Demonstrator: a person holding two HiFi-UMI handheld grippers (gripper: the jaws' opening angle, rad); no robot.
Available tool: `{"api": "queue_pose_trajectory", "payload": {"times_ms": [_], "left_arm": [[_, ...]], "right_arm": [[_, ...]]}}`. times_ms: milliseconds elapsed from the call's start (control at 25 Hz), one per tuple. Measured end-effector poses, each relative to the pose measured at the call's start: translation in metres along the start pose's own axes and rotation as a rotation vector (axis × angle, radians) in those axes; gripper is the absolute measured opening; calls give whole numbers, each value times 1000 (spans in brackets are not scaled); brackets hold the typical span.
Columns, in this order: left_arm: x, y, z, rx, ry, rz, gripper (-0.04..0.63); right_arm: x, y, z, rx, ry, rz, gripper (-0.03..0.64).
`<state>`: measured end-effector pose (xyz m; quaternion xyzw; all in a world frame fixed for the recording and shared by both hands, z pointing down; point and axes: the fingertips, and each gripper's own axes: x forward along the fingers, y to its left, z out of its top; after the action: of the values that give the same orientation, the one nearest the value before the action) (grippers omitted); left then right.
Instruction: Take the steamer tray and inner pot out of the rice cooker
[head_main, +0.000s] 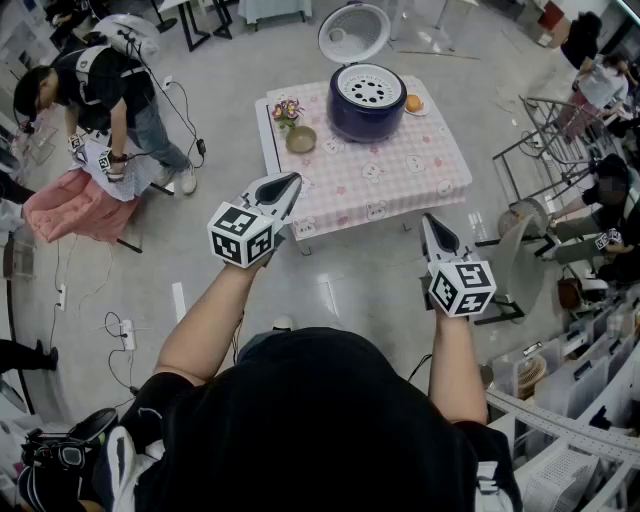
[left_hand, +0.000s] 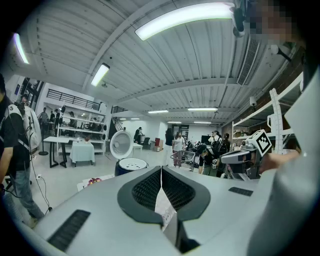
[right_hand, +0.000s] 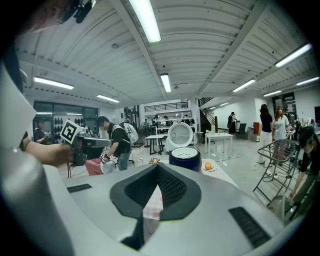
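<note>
A dark blue rice cooker (head_main: 367, 103) stands at the far side of a small table with a pink patterned cloth (head_main: 395, 175). Its white lid (head_main: 354, 33) is swung up, and a white perforated steamer tray (head_main: 368, 86) lies in its mouth. The inner pot is hidden below the tray. My left gripper (head_main: 288, 183) is shut and empty, held in the air short of the table's near left corner. Shut and empty too, my right gripper (head_main: 427, 222) hangs short of the table's near edge. The cooker (left_hand: 129, 165) (right_hand: 184, 157) appears far ahead in both gripper views.
On the table sit a small bowl (head_main: 301, 139), a bunch of flowers (head_main: 286, 109) and an orange on a plate (head_main: 413, 102). A person (head_main: 110, 95) bends over a pink cloth at the left. Metal racks (head_main: 545, 140) and chairs stand at the right. Cables trail over the floor.
</note>
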<state>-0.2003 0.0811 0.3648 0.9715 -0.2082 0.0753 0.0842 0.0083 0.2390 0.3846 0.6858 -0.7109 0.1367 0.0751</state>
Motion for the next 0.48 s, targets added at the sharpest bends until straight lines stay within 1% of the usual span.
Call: {"api": "queue_pose_trajectory", "payload": {"times_ms": [280,480], "left_arm": [[0,-2,7,28,5,-26,26],[5,-7,5,29,13,-35,25]], "right_arm": [[8,6,2,2,0,-2,3],[6,1,0,1,-3,-6,3]]}}
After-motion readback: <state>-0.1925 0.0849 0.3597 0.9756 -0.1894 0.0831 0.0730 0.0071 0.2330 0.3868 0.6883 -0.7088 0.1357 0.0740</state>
